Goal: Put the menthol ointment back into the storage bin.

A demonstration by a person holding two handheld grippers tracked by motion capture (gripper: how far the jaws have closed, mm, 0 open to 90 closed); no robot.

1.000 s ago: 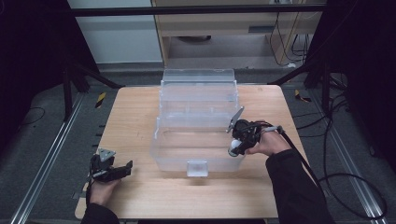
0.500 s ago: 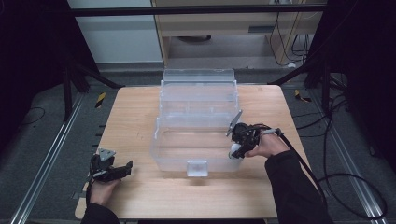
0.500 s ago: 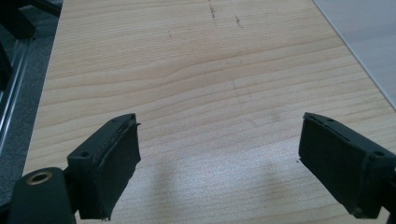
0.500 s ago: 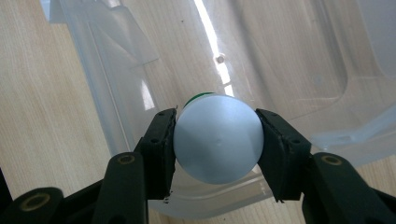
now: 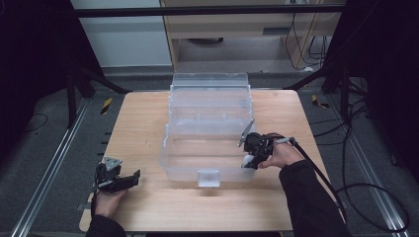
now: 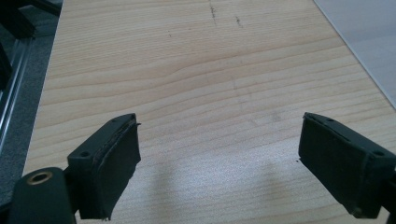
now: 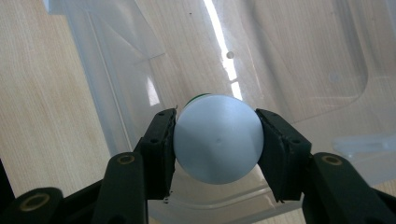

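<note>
Your right gripper (image 5: 248, 159) is clamped on a small round object with a pale white cap (image 7: 216, 139); a sliver of green shows behind the cap in the right gripper view, and both pads press against its sides. You are holding it over the right end of the clear plastic bin (image 5: 207, 148), just inside the bin's right wall, with your right hand (image 5: 281, 154) outside that wall. In the right gripper view the object hangs above the bin's transparent bottom, through which the wood shows. Whether it touches the bottom cannot be told.

The bin stands at the middle of the wooden table (image 5: 148, 128), its lid (image 5: 210, 81) swung open toward the far edge. A small latch tab (image 5: 208, 177) sits at the middle of its near wall.

Your left gripper (image 5: 129, 178) rests low near the table's near-left corner, well apart from the bin, with your left hand (image 5: 106, 200) at the table's near edge. Its jaws are spread wide and hold nothing; in the left gripper view bare wood lies between them, and a corner of the bin shows at the upper right.
</note>
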